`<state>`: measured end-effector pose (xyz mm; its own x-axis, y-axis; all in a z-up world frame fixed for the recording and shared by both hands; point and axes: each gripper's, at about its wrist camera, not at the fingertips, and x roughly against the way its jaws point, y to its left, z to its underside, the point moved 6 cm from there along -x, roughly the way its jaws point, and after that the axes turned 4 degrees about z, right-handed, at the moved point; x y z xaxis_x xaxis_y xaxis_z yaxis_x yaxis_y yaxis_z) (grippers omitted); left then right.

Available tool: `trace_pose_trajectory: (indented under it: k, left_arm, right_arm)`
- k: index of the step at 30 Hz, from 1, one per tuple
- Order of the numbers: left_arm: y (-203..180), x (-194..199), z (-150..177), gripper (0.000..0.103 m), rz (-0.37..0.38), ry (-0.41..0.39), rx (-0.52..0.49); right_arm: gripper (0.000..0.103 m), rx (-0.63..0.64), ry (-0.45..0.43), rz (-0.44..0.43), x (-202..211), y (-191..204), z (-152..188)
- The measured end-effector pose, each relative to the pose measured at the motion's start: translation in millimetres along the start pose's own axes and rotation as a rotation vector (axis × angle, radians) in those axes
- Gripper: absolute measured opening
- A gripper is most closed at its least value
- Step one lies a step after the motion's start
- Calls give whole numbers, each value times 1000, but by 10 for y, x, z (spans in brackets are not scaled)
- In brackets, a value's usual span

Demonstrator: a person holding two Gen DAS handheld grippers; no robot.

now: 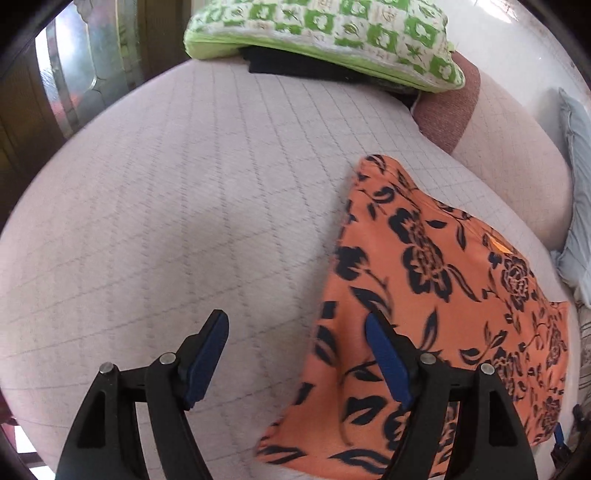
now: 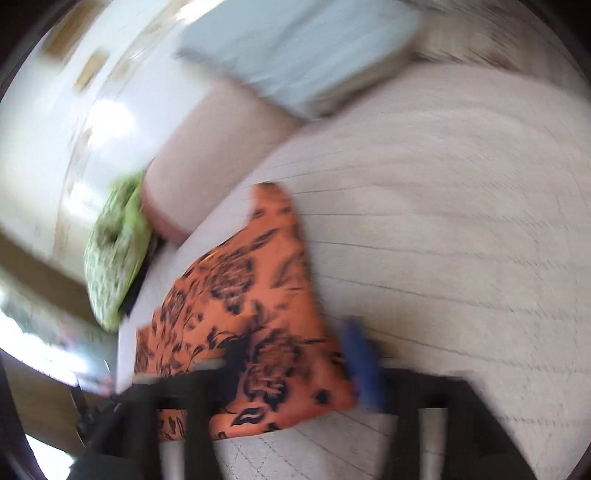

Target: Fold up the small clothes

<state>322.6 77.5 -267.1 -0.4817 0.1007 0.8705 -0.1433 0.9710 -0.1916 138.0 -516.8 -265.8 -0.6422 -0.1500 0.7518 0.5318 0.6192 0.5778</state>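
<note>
Garment: orange black-flowered cloth (image 1: 436, 295) flat on the quilted bed (image 1: 166, 221), by its pillow edge.
Left claw (image 1: 295, 354): released, empty.
Right claw (image 2: 291, 373): released, blurred, over the cloth.

Both cams ride on the grippers and look steeply down at the bed (image 1: 147, 221) from fairly close. Left wrist view is sharp, facing the green pillow (image 1: 325, 33). Right wrist view is badly blurred. Both share the orange cloth (image 1: 443, 277) and that pillow.
</note>
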Motion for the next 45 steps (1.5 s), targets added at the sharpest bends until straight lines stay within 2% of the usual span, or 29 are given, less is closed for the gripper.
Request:
trace_pose_trajectory:
  k: [3, 5, 7, 11, 14, 16, 20, 22, 24, 28, 30, 32, 34, 36, 38, 42, 45]
  left_arm:
    - [152, 28, 20, 78, -5, 2, 30]
    - [257, 8, 74, 78, 37, 42, 84]
    - [283, -58, 149, 78, 82, 84, 120]
    - [232, 2, 238, 80, 98, 83, 84]
    - [185, 24, 297, 83, 113, 86, 84]
    - [146, 27, 331, 83, 149, 112, 101]
    - [203, 186, 547, 83, 285, 169, 260]
    - [210, 214, 651, 83, 311, 187, 321]
    - [186, 252, 713, 83, 323, 195, 335]
    - [129, 252, 826, 83, 373, 210, 397]
    - [109, 251, 832, 82, 372, 183, 406]
    - [69, 261, 797, 82, 418, 149, 415]
    - [-17, 176, 777, 71, 482, 149, 440]
    - [-62, 69, 759, 50, 467, 155, 437]
    - [-40, 48, 736, 34, 440, 120, 435]
    - [-15, 29, 740, 23, 452, 102, 437]
    - [-13, 31, 702, 18, 477, 83, 436]
  right_arm:
    - [77, -4, 41, -77, 75, 12, -41]
    - [77, 27, 88, -48, 28, 11, 10]
    - [77, -6, 138, -29, -56, -72, 77]
    - [77, -94, 252, -120, -288, -110, 280]
    - [77, -101, 260, -153, -385, -35, 379]
    - [77, -110, 256, -166, -457, 15, 425]
    - [77, -141, 234, -203, -518, 82, 437]
    - [76, -157, 222, -229, -612, 171, 428]
    - [74, -164, 219, -240, -716, 267, 427]
    - [66, -128, 185, -213, -788, 420, 472]
    - [56, -128, 194, -209, -832, 441, 526]
    - [42, -116, 187, -186, -843, 423, 549]
    - [36, -123, 183, -186, -842, 384, 554]
    - [33, -133, 185, -195, -850, 348, 557]
    - [29, -122, 183, -196, -851, 337, 554]
    - [22, -109, 146, -217, -771, 342, 500]
    - [17, -41, 64, -210, -617, 430, 449]
